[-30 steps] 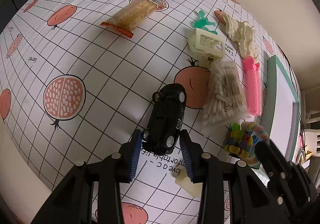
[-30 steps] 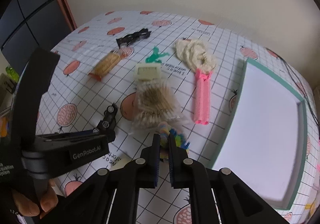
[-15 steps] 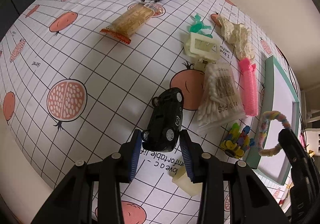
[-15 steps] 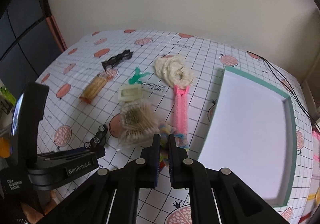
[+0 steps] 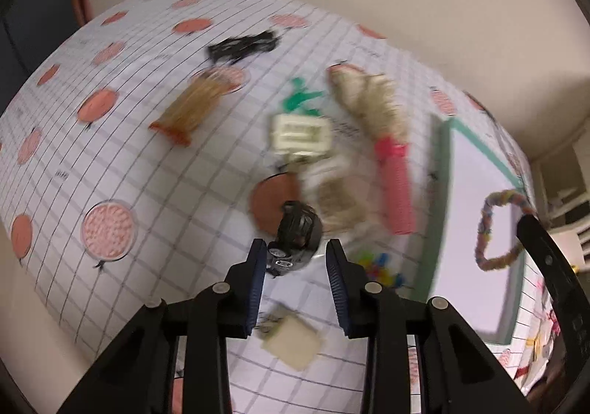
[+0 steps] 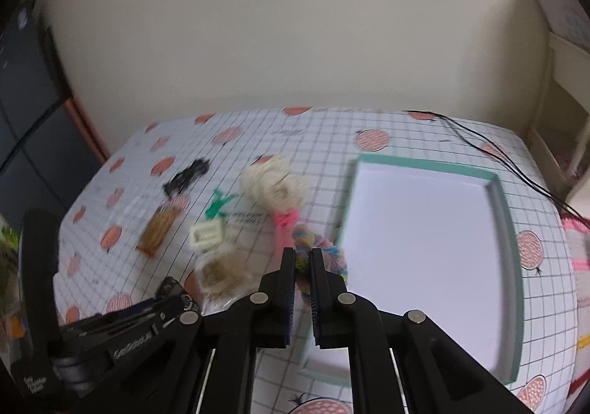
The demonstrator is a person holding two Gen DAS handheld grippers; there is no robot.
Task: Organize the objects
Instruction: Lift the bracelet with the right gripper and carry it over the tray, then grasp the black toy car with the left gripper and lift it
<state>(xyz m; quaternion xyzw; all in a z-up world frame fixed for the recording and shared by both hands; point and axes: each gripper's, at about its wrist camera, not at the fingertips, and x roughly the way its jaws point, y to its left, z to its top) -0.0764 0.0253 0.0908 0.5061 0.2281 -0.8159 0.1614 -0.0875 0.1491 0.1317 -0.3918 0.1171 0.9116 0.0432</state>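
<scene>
A black toy car (image 5: 295,237) sits between the blue pads of my left gripper (image 5: 297,266), which is shut on its rear; the view is blurred. The car (image 6: 171,288) also shows at that gripper's tip in the right wrist view. My right gripper (image 6: 302,266) is shut on a multicoloured fuzzy loop (image 6: 324,255). The loop (image 5: 497,229) hangs above the near left part of a white tray with a teal rim (image 6: 505,229). The tray (image 5: 442,192) holds nothing that I can see.
On the pomegranate-print cloth lie a snack packet (image 5: 188,107), a black clip (image 5: 239,45), a green figure (image 5: 300,98), a cream box (image 5: 298,133), a lace scrunchie (image 5: 368,100), a pink roller (image 5: 396,185), a cotton swab bag (image 5: 335,200), coloured bits (image 5: 379,264) and a cream card (image 5: 291,340). A cable (image 6: 479,144) crosses the far right corner.
The right gripper has lifted the fuzzy loop off the cloth and carried it right, over the tray's edge. The left gripper has narrowed on the car and tilted upward.
</scene>
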